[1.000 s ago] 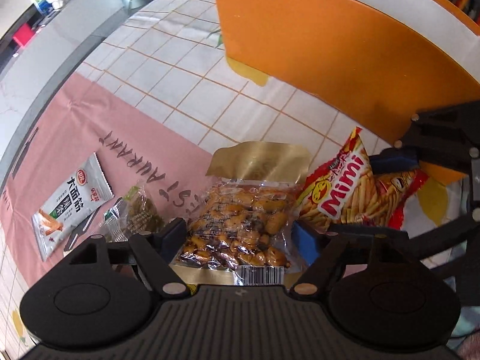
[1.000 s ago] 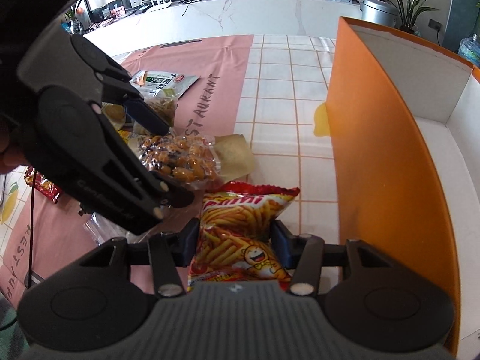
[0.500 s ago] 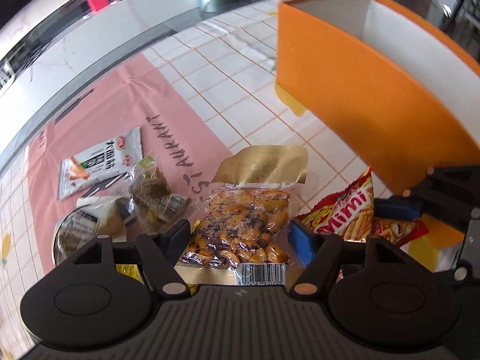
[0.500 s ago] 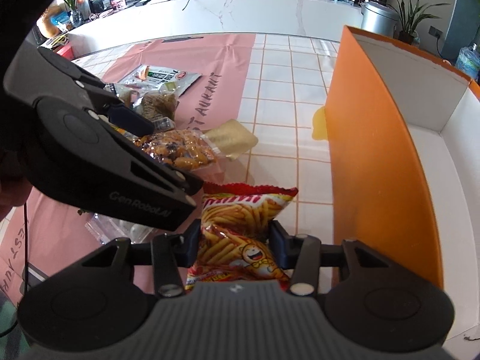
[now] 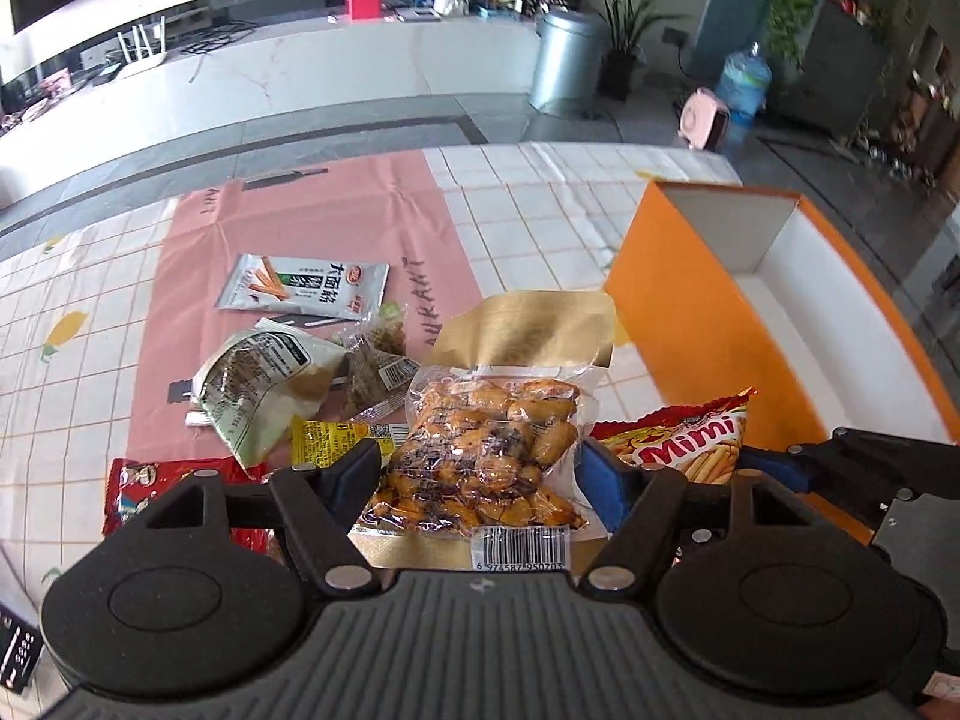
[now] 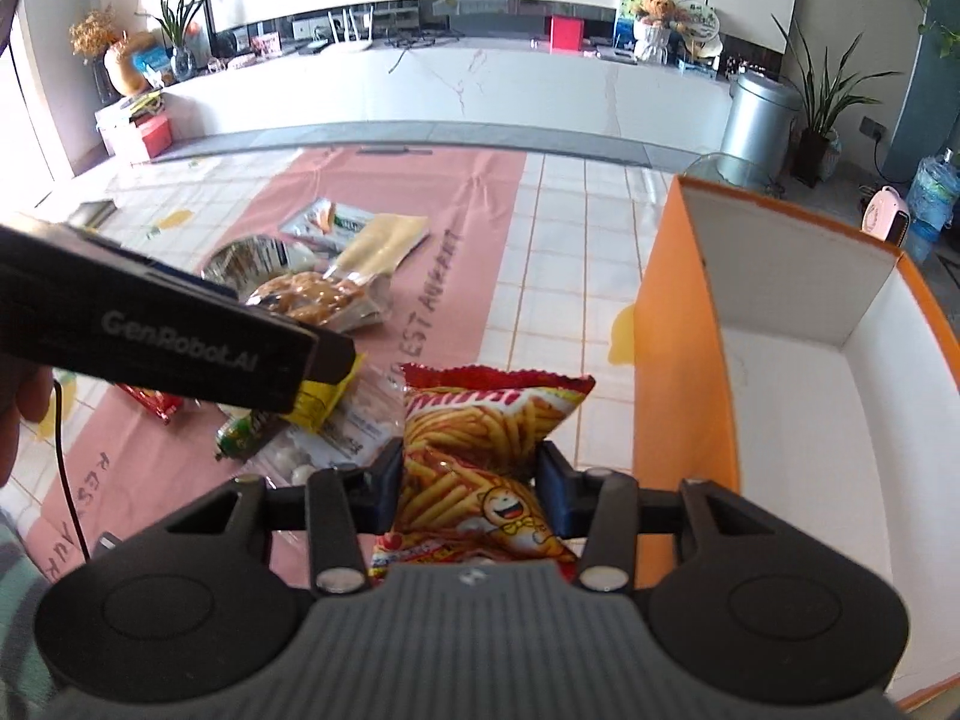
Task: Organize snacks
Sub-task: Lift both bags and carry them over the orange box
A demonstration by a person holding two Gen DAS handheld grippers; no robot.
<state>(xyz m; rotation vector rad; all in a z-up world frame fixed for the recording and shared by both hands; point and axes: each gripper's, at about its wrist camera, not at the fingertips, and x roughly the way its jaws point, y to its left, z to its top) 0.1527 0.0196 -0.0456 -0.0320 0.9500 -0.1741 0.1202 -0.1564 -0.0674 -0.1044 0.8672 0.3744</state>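
A clear pouch of brown snacks (image 5: pixel 492 438) with a gold top hangs off the table, and my left gripper (image 5: pixel 477 471) is shut on its sides. The same pouch (image 6: pixel 312 294) shows in the right wrist view, sticking out past the left gripper's black body. A red Mimi bag of stick snacks (image 6: pixel 480 420) is pinched at its waist by my right gripper (image 6: pixel 469 474), also raised off the table. The Mimi bag (image 5: pixel 678 450) hangs just left of the orange box (image 6: pixel 678 360). The box's white inside is bare where it shows.
Loose packs lie on the pink and white tiled cloth: a white pack (image 5: pixel 303 291), a grey-green pouch (image 5: pixel 258 384), a yellow pack (image 5: pixel 327 441) and a red one (image 5: pixel 150 480). The orange box (image 5: pixel 690 312) stands at the right. A metal bin (image 5: pixel 564 69) stands beyond the table.
Both grippers have risen with their packs off the table. The left gripper has rolled level, so the room and the box's open top have come into view.
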